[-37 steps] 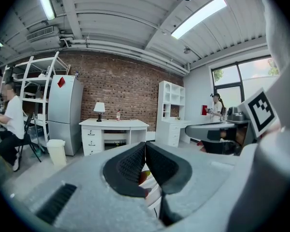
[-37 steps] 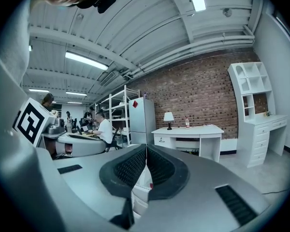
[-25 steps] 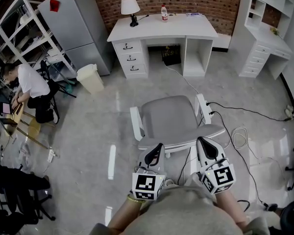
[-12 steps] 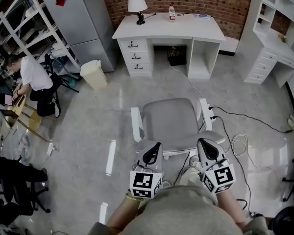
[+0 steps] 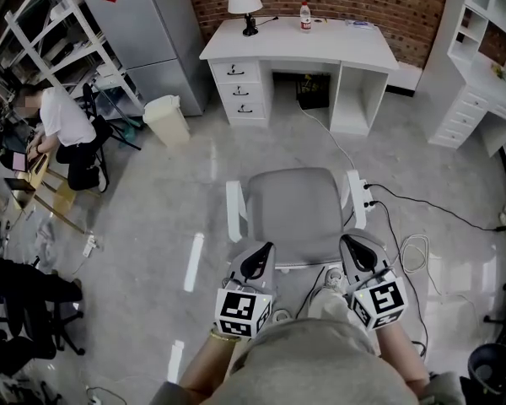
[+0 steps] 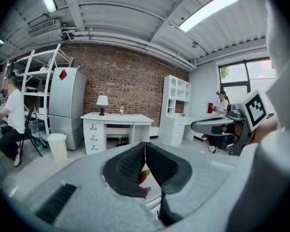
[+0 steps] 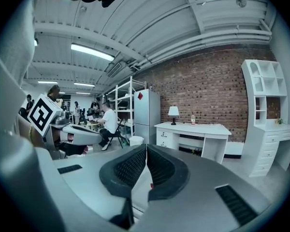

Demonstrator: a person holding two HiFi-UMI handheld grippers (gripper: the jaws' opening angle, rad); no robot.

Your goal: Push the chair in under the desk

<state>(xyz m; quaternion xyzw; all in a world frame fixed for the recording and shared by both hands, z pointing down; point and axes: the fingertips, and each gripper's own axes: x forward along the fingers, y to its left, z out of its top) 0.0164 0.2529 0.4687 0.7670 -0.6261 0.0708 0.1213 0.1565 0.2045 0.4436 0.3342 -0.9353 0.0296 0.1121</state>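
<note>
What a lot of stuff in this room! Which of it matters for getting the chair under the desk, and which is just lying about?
Part of the job:
- grey chair
- white desk
- left tongs and right tongs, both shut and empty

Just lying about:
- lamp and bottle on the desk
- waste bin
- fridge
- floor cables

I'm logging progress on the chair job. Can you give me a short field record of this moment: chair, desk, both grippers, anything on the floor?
chair: grey seat, white armrests, out on the open floor, facing the desk
desk: white, against the brick wall, kneehole facing the chair
left gripper: shut, empty, at the chair's back edge
right gripper: shut, empty, at the chair's back edge
cables: on the floor right of the chair
status: chair not yet under the desk
</note>
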